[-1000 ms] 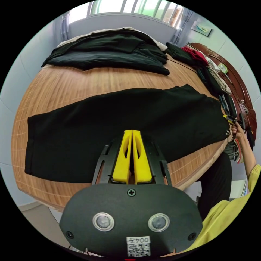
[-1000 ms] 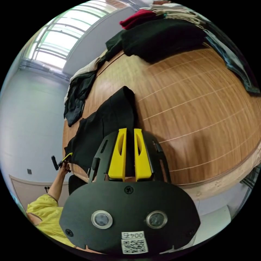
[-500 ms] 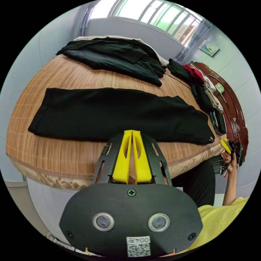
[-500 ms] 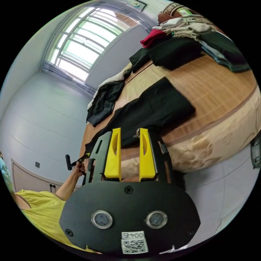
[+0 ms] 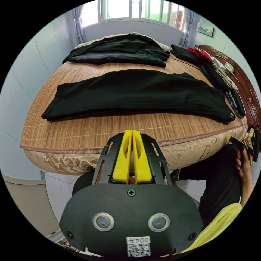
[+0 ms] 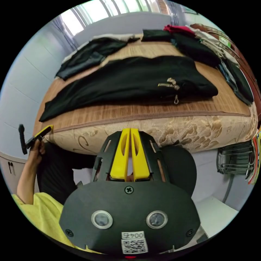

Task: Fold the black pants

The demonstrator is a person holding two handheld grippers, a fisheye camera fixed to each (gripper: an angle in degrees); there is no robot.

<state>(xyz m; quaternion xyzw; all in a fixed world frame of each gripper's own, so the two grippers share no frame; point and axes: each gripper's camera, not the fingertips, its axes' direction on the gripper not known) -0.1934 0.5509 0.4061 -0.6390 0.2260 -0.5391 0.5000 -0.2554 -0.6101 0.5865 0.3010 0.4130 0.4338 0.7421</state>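
Bamboo-mat bed [image 5: 81, 127] under a window, with the black pants [image 5: 141, 91] laid flat and long across the middle of the mat, near the front edge. More dark clothes [image 5: 119, 50] piled at the far edge. Left gripper [image 5: 131, 133] and right gripper [image 6: 130, 131] both clenched on nothing, hanging off the front edge

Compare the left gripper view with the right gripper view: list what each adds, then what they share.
Left gripper view: the left hand-held gripper up close, jaws shut and empty, with the right hand-held gripper held at the frame's edge.

Right gripper view: the right one up close, also shut, the left one at the edge, plus the pants' zipper and a wire basket.

Both: the black pants flat on the mat-covered bed, with other clothes behind.
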